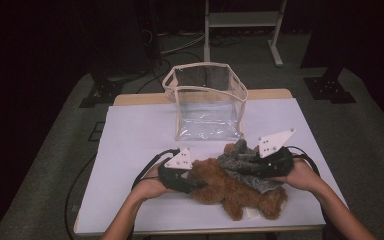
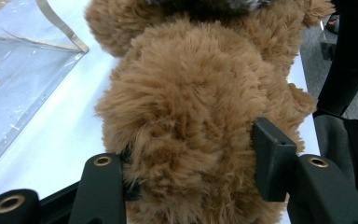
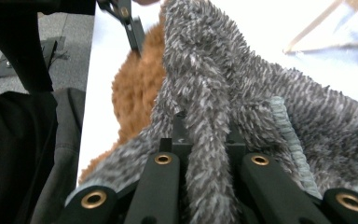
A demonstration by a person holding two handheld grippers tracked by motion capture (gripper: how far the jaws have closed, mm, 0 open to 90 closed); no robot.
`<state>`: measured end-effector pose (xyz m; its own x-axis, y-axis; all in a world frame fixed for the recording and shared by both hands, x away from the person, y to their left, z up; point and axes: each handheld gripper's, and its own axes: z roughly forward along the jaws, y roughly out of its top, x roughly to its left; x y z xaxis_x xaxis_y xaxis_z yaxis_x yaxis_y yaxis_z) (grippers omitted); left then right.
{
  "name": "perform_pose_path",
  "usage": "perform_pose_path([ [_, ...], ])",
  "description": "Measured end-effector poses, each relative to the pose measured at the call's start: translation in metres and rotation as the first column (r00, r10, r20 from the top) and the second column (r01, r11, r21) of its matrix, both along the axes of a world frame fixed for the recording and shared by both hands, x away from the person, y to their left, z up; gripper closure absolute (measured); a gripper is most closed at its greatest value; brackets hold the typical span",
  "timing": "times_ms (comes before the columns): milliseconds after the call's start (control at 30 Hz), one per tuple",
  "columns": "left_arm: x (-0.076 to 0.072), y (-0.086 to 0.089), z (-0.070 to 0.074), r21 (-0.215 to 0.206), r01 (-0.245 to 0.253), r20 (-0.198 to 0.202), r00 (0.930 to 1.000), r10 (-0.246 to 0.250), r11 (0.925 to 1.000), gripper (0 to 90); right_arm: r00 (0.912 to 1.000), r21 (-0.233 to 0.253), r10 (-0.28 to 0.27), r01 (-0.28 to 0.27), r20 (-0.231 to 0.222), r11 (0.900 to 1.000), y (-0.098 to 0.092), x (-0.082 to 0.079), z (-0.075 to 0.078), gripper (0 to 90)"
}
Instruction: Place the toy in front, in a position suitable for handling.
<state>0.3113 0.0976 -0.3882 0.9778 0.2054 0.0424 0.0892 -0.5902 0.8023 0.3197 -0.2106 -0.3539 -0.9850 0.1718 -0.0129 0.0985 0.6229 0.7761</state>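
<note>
A brown teddy bear (image 1: 230,192) lies on the white-covered table (image 1: 130,145) near the front edge. A grey fuzzy garment (image 1: 245,165) with a ribbed hem is draped over its upper body. My left gripper (image 1: 197,184) comes in from the left and is shut on a thick furry part of the bear (image 2: 186,93), with one jaw on each side of it. My right gripper (image 1: 255,167) is shut on a fold of the grey garment (image 3: 242,93), which rises between its jaws. The bear (image 3: 135,84) shows under the garment.
A clear plastic bag (image 1: 207,100) with beige trim stands open at the back middle of the table, its corner also near the bear (image 2: 18,70). Cables trail from both grippers. A white metal frame (image 1: 242,30) stands on the floor behind.
</note>
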Motion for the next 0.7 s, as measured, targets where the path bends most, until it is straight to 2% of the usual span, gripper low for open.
perform_pose_path([
  [67, 0.0, 0.0, -0.001, -0.012, -0.001, -0.002, 1.0, 0.001, 0.9999, 47.3, 0.9998, 0.005, -0.012, 0.012, -0.017, 1.0, -0.007, 0.001, -0.003, 80.8],
  [133, 0.0, -0.001, -0.002, -0.015, 0.001, 0.0, 1.0, -0.001, 0.9999, 47.3, 0.9986, 0.001, -0.047, 0.047, -0.025, 0.999, -0.022, 0.0, -0.006, 80.7],
  [233, -0.001, -0.003, -0.001, -0.007, 0.005, 0.005, 1.0, -0.005, 1.0, 47.2, 0.9978, 0.007, -0.063, 0.063, -0.022, 0.998, -0.03, -0.002, 0.0, 80.7],
  [400, -0.002, -0.006, 0.002, 0.022, 0.018, 0.023, 0.9996, -0.018, 0.9996, 47.1, 0.9997, 0.015, -0.002, 0.001, 0.024, 1.0, 0.0, 0.001, 0.017, 80.7],
  [433, -0.002, -0.007, 0.002, 0.027, 0.022, 0.027, 0.9994, -0.023, 0.9994, 47.1, 0.9994, 0.011, 0.019, -0.019, 0.029, 1.0, 0.013, 0.004, 0.019, 80.7],
  [533, -0.002, -0.008, 0.002, 0.027, 0.025, 0.029, 0.9992, -0.026, 0.9993, 46.8, 0.9992, -0.006, 0.038, -0.037, 0.012, 0.999, 0.03, 0.011, 0.014, 80.7],
  [633, -0.002, -0.006, 0.0, 0.01, 0.025, 0.021, 0.9994, -0.026, 0.9996, 45.9, 0.9995, -0.032, 0.029, -0.03, -0.016, 0.999, 0.031, 0.016, 0.004, 80.7],
  [700, -0.001, -0.004, -0.002, -0.012, 0.019, 0.004, 0.9998, -0.019, 0.9998, 43.0, 0.9999, -0.067, 0.005, -0.006, -0.015, 0.998, 0.021, 0.015, -0.003, 81.0],
])
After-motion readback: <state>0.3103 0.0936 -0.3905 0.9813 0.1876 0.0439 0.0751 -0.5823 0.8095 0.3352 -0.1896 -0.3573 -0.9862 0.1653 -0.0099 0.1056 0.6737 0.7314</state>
